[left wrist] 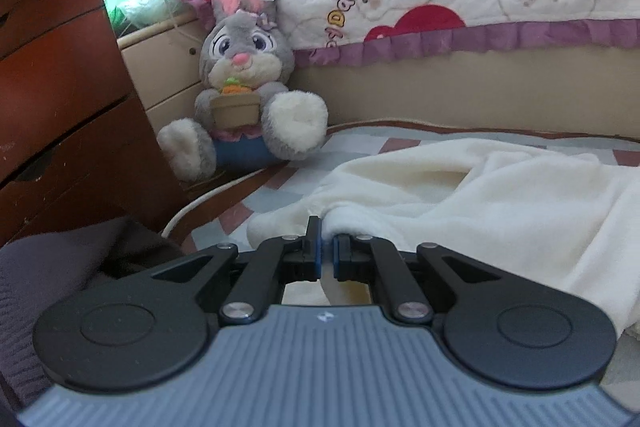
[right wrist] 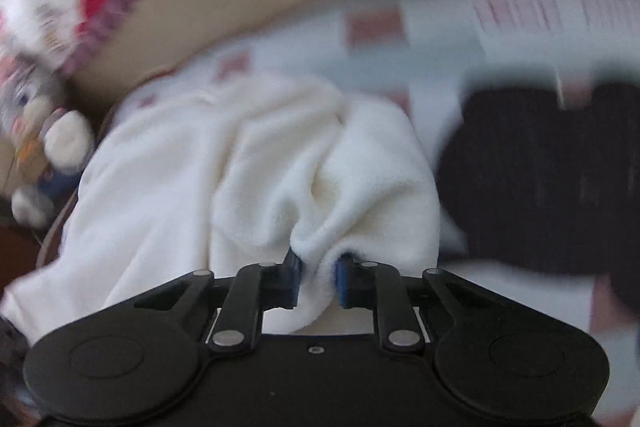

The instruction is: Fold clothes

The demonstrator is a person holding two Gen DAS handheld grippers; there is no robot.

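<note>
Blanket [left wrist: 480, 195]: cream fleece, bunched on checked bed, stretching right from stuffed rabbit [left wrist: 244, 83].
Left gripper [left wrist: 327, 247]: clenched on blanket edge.
Right gripper [right wrist: 318, 267]: pinching a fold.
Right view only: dark garment [right wrist: 540, 171] beside blanket.

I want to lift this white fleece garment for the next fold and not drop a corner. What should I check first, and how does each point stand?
1. Left gripper pinching the white garment: ok, fabric sits between the nearly closed pads.
2. Right gripper clamped on the garment: ok, a bunched fold sits between the pads.
3. Garment flat: not ok, rumpled.
4. Plush rabbit apart from the garment: ok.
5. Dark clothing clear of the garment: cannot tell, blurred.
</note>
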